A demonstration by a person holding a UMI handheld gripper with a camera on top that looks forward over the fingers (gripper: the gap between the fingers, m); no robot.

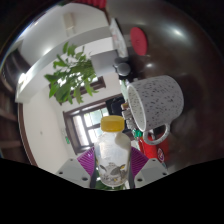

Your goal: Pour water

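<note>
A glossy dark reddish-brown tabletop (190, 50) fills the upper and right part of the gripper view, tilted steeply, with light glaring off it toward its far edge. Beyond its edge a leafy green houseplant (72, 72) shows against a pale wall, with a dark framed opening below it. On the tabletop, well in from that edge, stands a grey speckled ceramic mug (157, 102) with a white inside and a curved handle, its mouth turned toward the bottle; a small red object (150, 147) lies just beside the mug's base, too unclear to name. Farther along the tabletop sit a dark rounded item (122, 69) and a red patch (139, 40), neither plain enough to identify. Between the fingers is a clear plastic water bottle (113, 155) with a yellow cap (114, 125), its capped neck pointing ahead toward the mug and coming just short of its rim. The gripper (111, 172) is clenched on the bottle's body, the purple pads (88, 160) pressing it from both sides, so the bottle hangs off the tabletop in the grasp.
</note>
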